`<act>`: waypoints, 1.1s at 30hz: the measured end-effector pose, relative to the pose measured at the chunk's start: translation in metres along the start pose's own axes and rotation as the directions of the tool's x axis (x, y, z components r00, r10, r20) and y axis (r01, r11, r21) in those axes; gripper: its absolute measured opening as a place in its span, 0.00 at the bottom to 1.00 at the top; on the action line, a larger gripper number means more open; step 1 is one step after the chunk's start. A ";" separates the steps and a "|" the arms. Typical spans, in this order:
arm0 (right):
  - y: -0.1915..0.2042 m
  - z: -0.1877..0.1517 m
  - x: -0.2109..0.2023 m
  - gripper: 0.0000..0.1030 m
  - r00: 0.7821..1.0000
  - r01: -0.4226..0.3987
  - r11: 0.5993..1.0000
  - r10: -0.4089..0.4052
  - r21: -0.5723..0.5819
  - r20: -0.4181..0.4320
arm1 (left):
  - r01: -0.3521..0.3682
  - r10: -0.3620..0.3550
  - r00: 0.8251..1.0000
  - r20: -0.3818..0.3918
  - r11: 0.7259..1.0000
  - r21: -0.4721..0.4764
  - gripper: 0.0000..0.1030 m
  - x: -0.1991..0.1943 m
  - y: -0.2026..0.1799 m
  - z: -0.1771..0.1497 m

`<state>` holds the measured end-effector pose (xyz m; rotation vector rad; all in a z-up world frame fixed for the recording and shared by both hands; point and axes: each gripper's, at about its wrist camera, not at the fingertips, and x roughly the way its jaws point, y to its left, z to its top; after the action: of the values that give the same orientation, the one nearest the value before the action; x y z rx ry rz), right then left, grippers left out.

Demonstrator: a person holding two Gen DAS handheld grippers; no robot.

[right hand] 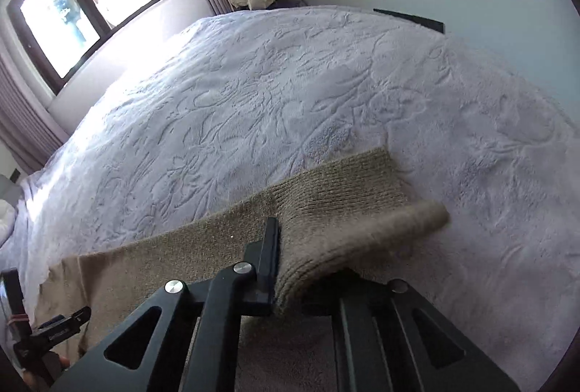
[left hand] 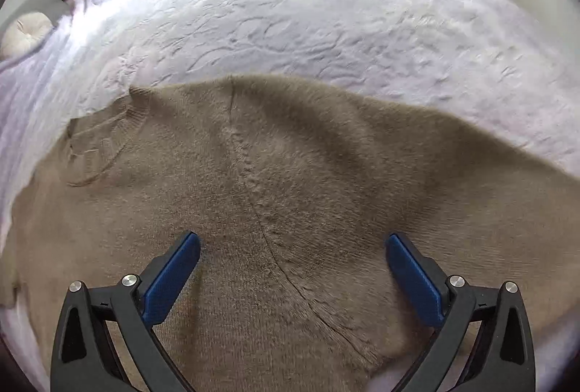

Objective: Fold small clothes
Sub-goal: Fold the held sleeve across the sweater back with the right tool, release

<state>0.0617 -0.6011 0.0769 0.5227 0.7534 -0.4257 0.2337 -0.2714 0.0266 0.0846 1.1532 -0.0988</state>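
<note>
Brown sweater (left hand: 290, 211) is spread on the bed (left hand: 290, 29). Its ribbed cuff is clamped by the right hand-held gripper (right hand: 286, 269); the left hand-held gripper (left hand: 293, 269) is held released above the sweater. Sleeve may slip or bunch if pulled unevenly.

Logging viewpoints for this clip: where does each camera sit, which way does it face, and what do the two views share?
Left wrist: on the left gripper, looking down along its open blue fingers at the tan sweater spread on the white bedspread.
Right wrist: on the right gripper, shut on the sweater's ribbed cuff, facing across the bed to the window.
Shared: sweater and bedspread.
</note>
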 end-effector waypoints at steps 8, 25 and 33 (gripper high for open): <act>0.114 -0.010 -0.097 0.07 0.978 0.003 0.965 0.052 -0.263 0.202 | 0.024 -0.031 0.999 -0.043 0.986 -0.164 1.00 -0.007 0.089 -0.009; 0.512 -0.243 -0.062 0.06 0.968 -0.211 0.647 0.245 -0.733 -0.063 | -0.057 0.120 0.988 0.096 0.866 -0.496 1.00 -0.087 0.384 -0.144; 0.564 -0.333 0.026 0.25 0.971 -0.221 0.537 0.041 -0.814 -0.237 | -0.024 0.084 0.993 0.083 0.830 -0.558 1.00 -0.084 0.426 -0.187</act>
<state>0.2059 0.0355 0.0174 -0.3167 0.9976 0.1744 0.0823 0.1767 0.0352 -0.4054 1.0340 0.2858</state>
